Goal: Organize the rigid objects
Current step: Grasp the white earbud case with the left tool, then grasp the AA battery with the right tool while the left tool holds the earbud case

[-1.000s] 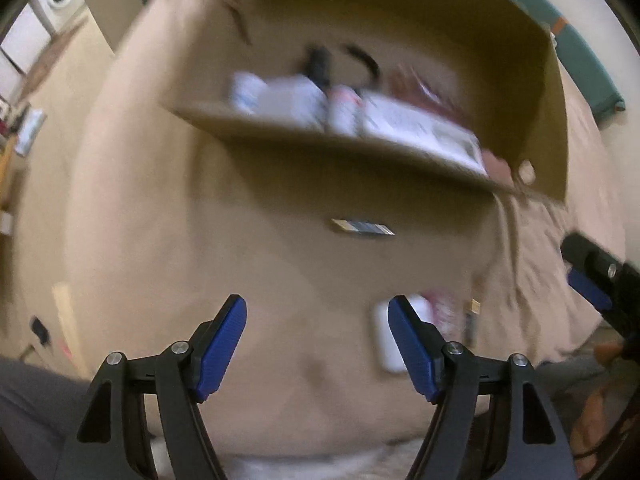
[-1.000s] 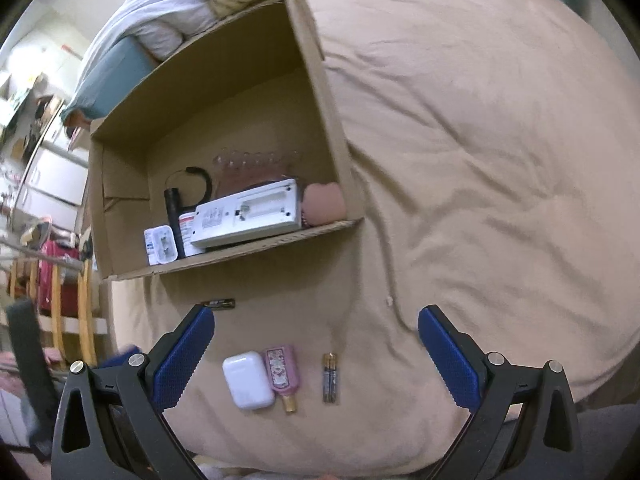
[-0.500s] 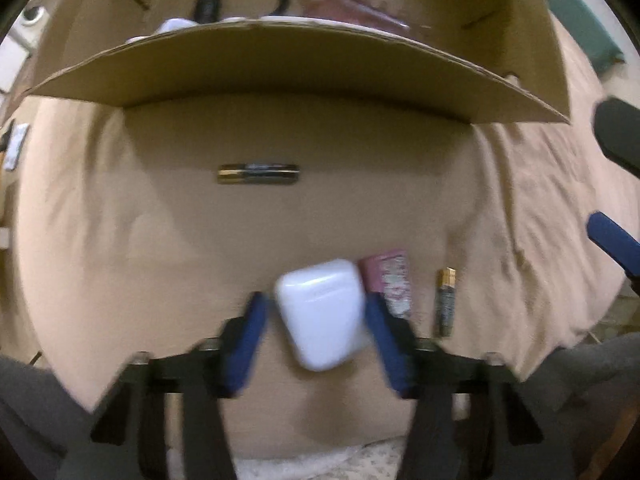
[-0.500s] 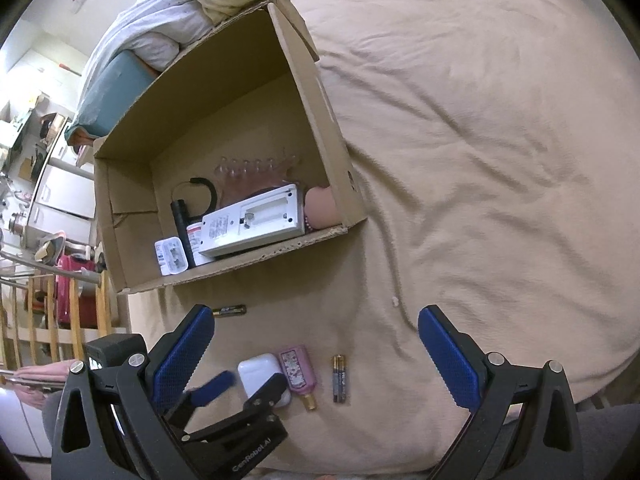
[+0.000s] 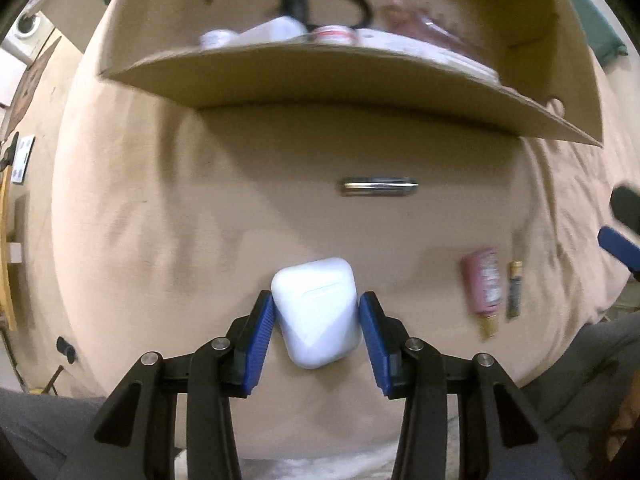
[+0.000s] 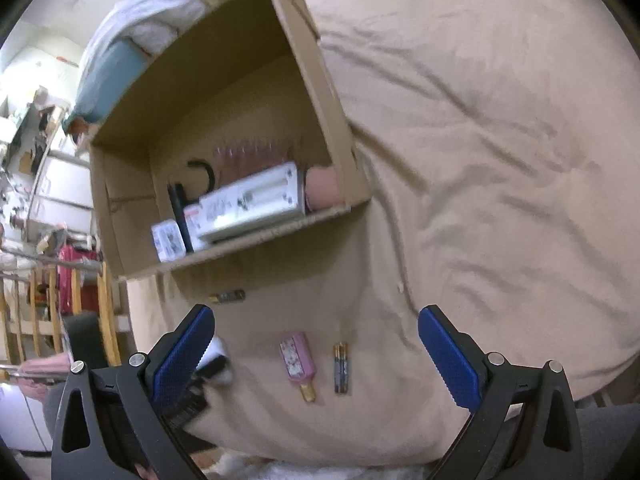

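Observation:
My left gripper (image 5: 317, 318) is shut on a white earbud case (image 5: 316, 310), held between its blue pads just above the tan blanket. A pink mini bottle (image 5: 482, 286) and a small battery (image 5: 514, 288) lie to its right, and another battery (image 5: 378, 187) lies ahead. A cardboard box (image 5: 320, 68) stands beyond, holding several items. My right gripper (image 6: 316, 344) is open and empty above the pink bottle (image 6: 298, 356) and battery (image 6: 341, 366). The case (image 6: 216, 354) peeks out behind its left finger.
The box (image 6: 340, 132) holds a white flat device (image 6: 252, 202), a small white charger (image 6: 168, 240), a black cylinder with a loop (image 6: 180, 208) and a pink round thing (image 6: 322, 190). Furniture and clutter stand left of the bed (image 6: 500, 140).
My left gripper dropped toward the blanket, closed on the white earbud case and shifted it left, away from the pink bottle. My right gripper stayed open and drifted slightly.

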Motion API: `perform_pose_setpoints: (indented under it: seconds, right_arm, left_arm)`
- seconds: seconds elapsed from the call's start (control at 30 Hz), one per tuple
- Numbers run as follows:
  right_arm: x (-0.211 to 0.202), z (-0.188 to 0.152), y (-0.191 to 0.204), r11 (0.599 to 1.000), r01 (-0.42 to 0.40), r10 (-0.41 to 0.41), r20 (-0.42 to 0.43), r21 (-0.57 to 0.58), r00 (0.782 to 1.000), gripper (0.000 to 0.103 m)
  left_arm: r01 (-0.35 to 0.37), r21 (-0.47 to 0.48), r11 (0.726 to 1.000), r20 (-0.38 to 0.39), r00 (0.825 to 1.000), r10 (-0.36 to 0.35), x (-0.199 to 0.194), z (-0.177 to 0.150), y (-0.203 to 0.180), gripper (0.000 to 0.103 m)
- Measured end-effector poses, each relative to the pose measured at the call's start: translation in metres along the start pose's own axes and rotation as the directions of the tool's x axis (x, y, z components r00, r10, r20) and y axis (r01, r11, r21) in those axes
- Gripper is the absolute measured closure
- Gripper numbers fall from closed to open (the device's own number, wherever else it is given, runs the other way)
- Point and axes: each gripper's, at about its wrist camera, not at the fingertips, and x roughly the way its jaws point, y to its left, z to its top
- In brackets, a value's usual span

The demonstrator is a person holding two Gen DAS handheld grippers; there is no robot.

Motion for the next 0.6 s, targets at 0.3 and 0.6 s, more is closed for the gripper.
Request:
perform_pose_setpoints:
  seconds: [0.3,0.6]
  right_arm:
    - [0.049,-0.021,0.015,0.973,0.167,-0.193,-0.171,-0.158,0.966,0.061]
    - [0.088,-0.041,0.034,0.917,0.265,-0.335,-0.217,-0.299,0.917,0.067]
  left_arm:
    - [0.014,0.015,1.000,0.012,1.000,-0.015,0.012,-0.004,0.014,0.064]
    - [0.011,0.015,1.000,0.015,1.000,-0.011,0.014,-0.008,0.006,0.065]
